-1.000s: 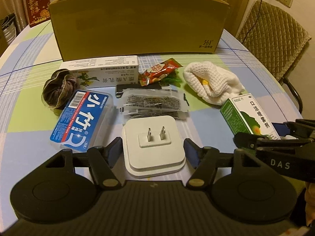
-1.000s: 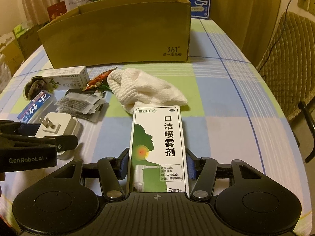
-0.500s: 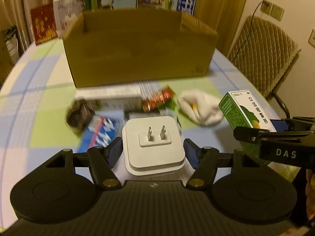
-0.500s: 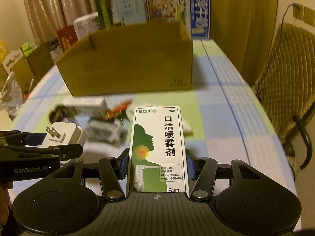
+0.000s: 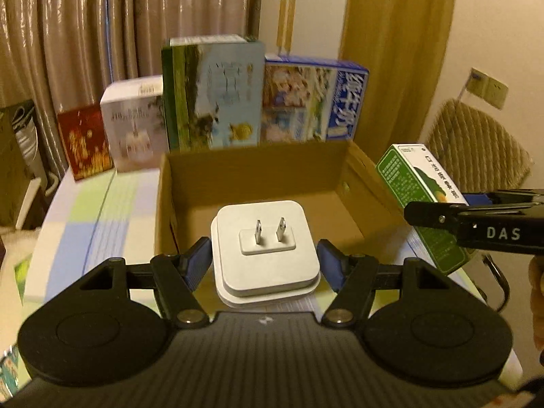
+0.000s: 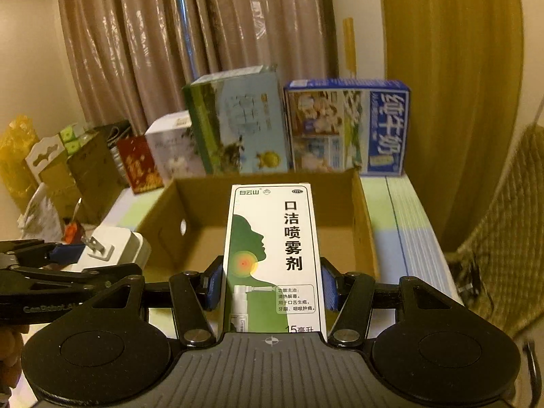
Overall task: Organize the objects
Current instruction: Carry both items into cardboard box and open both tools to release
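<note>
The left gripper (image 5: 265,260) holds a white plug adapter (image 5: 265,248) between its two blue ribbed pads (image 5: 197,261). The adapter is a square block of smooth matte plastic with rounded corners, and two flat metal prongs stand up from its top face. The pads press on its left and right sides. Just ahead of this gripper and below it is the open cardboard box (image 5: 255,176), plain brown, with a straight far wall and a bare floor inside.

The right gripper (image 6: 272,287) is closed on a tall, narrow spray box (image 6: 272,255) made of glossy card, white and green, with a green head in profile and black printed characters. The box lies along the fingers and points forward, its far end over the near edge of the cardboard box. In the left wrist view the same spray box (image 5: 421,197) is to the right of the adapter, tilted, in black jaws.

Beyond the cardboard box, several printed cartons (image 6: 346,129) stand upright in a row on the checked tablecloth (image 6: 408,210). Behind them hang shiny, pleated curtains (image 6: 153,51). To the far right of the right gripper is a chair (image 6: 503,238) with a quilted, woven cover.
</note>
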A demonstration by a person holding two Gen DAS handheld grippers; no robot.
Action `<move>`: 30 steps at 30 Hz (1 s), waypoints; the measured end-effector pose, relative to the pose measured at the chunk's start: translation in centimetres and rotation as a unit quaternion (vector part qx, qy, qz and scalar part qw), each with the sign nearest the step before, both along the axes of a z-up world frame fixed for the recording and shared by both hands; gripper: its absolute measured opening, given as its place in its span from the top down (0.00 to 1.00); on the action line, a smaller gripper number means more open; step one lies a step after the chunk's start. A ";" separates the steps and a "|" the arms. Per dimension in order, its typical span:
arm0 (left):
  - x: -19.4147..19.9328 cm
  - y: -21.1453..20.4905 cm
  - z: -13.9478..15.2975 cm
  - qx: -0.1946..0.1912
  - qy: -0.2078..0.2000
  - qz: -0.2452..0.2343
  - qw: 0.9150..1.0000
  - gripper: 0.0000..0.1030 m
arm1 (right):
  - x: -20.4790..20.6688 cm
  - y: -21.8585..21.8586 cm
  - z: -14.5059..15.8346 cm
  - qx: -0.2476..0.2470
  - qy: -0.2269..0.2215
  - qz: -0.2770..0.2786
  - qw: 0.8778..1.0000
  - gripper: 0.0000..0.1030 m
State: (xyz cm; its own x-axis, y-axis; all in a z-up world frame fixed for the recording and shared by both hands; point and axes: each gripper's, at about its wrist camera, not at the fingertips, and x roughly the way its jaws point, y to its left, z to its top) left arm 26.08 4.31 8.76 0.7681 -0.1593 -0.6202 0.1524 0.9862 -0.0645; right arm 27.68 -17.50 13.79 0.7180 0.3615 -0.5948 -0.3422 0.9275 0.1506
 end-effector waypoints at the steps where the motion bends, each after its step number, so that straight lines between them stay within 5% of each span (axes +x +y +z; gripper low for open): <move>1: 1.1 0.2 0.0 -0.001 0.002 0.002 1.000 0.39 | 1.4 0.3 0.1 0.004 0.005 -0.001 1.000 0.49; 10: 9.7 0.7 -3.9 -0.006 0.054 -0.001 0.999 0.39 | 11.5 1.4 -5.1 0.001 0.085 -0.009 0.996 0.49; 21: 14.7 0.0 -7.8 -0.003 0.087 -0.002 0.996 0.39 | 16.6 1.4 -9.0 -0.001 0.132 -0.018 0.991 0.49; 23: 15.5 0.0 -7.9 -0.005 0.084 0.000 0.996 0.32 | 17.3 1.6 -9.1 0.002 0.128 -0.017 0.992 0.49; 24: 15.8 0.1 -7.9 -0.007 0.083 0.005 0.997 0.20 | 17.4 1.6 -9.0 0.008 0.124 -0.017 0.992 0.48; 27: 15.7 0.9 -7.3 -0.019 0.069 0.023 0.997 0.19 | 17.8 1.3 -8.7 0.016 0.111 -0.033 0.993 0.27; 30: 14.6 1.8 -6.5 -0.025 0.054 0.025 0.998 0.19 | 17.0 0.5 -8.2 0.021 0.097 -0.033 0.995 0.26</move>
State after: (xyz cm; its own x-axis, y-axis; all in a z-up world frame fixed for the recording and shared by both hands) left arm 40.68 6.06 2.23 0.7048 -0.1561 -0.6921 0.0935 0.9874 -0.1275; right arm 44.65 -17.02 5.61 0.6145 0.3436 -0.7102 -0.2408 0.9389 0.2459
